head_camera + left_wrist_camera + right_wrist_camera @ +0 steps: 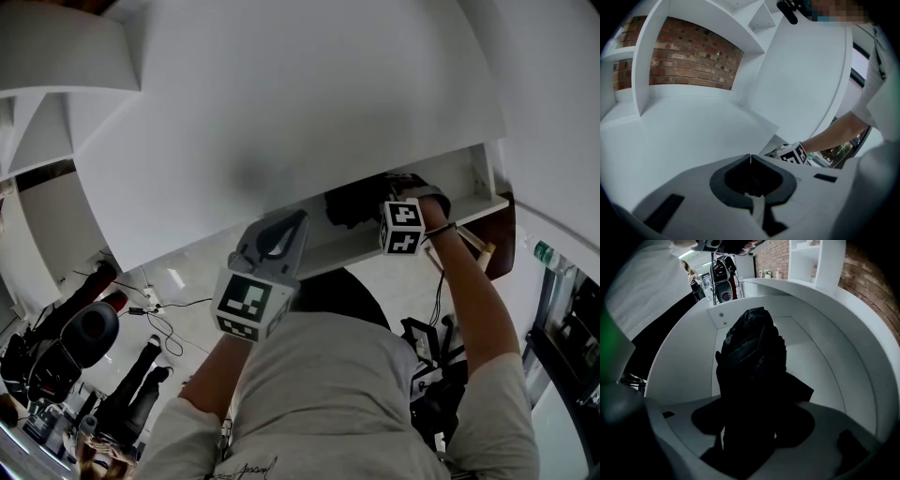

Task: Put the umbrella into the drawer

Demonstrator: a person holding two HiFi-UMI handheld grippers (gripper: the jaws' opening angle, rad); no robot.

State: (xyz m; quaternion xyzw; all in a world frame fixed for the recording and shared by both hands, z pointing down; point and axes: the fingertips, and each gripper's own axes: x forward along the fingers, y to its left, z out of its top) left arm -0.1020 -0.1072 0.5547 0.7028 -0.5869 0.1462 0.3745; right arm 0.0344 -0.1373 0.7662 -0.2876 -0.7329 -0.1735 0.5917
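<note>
The folded black umbrella (752, 352) fills the middle of the right gripper view, with my right gripper (754, 418) shut on its lower part. It hangs inside the open white drawer (820, 357), just above the drawer's floor. In the head view the umbrella (352, 206) is a dark shape in the drawer (469, 183) under the white countertop (281, 103), beside the right gripper (401, 225). My left gripper (279, 234) sits at the countertop's front edge. Its jaws are shut with nothing between them (750, 158).
White shelves (642, 61) and a brick wall (693, 56) stand behind the counter. Cables (164, 323) and black equipment (75, 342) lie on the floor at the left. A dark brown panel (506, 239) stands beside the drawer's right end.
</note>
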